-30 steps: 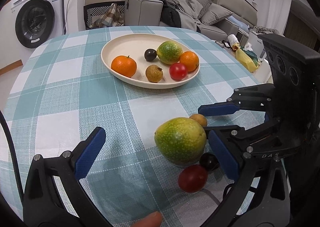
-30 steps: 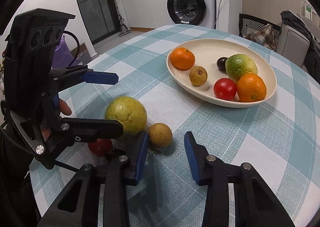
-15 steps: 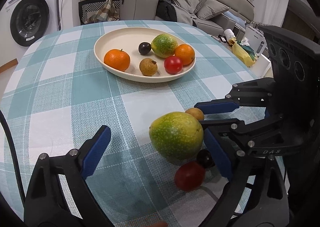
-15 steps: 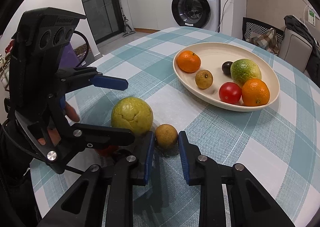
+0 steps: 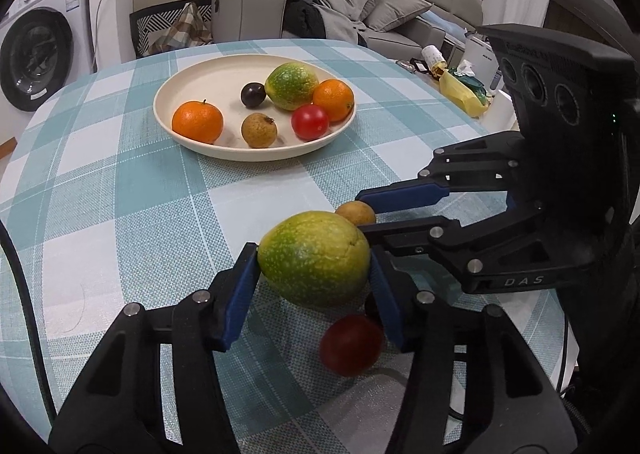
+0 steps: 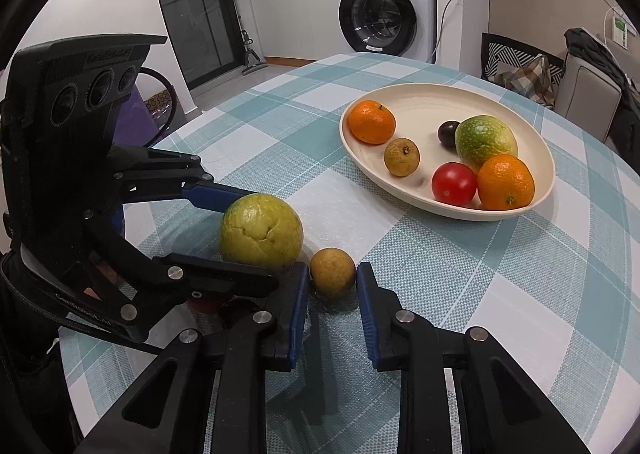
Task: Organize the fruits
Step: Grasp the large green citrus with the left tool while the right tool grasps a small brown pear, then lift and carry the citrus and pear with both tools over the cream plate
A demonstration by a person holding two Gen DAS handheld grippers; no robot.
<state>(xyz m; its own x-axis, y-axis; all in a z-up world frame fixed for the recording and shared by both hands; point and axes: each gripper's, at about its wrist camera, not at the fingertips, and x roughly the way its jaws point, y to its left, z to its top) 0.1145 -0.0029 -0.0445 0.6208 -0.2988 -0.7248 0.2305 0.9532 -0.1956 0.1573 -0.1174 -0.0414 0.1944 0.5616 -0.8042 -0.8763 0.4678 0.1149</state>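
Observation:
A large green-yellow fruit [image 5: 316, 242] lies on the checked tablecloth. My left gripper [image 5: 313, 274] has a blue pad against each side of it and its jaws are closing. Just behind it sits a small brown fruit [image 6: 333, 272], and my right gripper [image 6: 332, 286] is shut on it at the fingertips; the same brown fruit [image 5: 355, 213] shows between the right gripper's fingers [image 5: 400, 198] in the left wrist view. A red tomato [image 5: 350, 344] and a small dark fruit [image 5: 369, 304], mostly hidden, lie beside the left gripper's right finger.
A cream plate [image 5: 180, 94] further back holds two oranges, a green fruit, a tomato, a brown fruit and a dark plum. The round table's edge curves close on both sides. A washing machine [image 6: 384, 14] and a sofa [image 5: 400, 10] stand beyond.
My left jaws have come in from wide apart onto the sides of the green-yellow fruit. My right jaws have narrowed onto the small brown fruit. Neither hand has shifted much.

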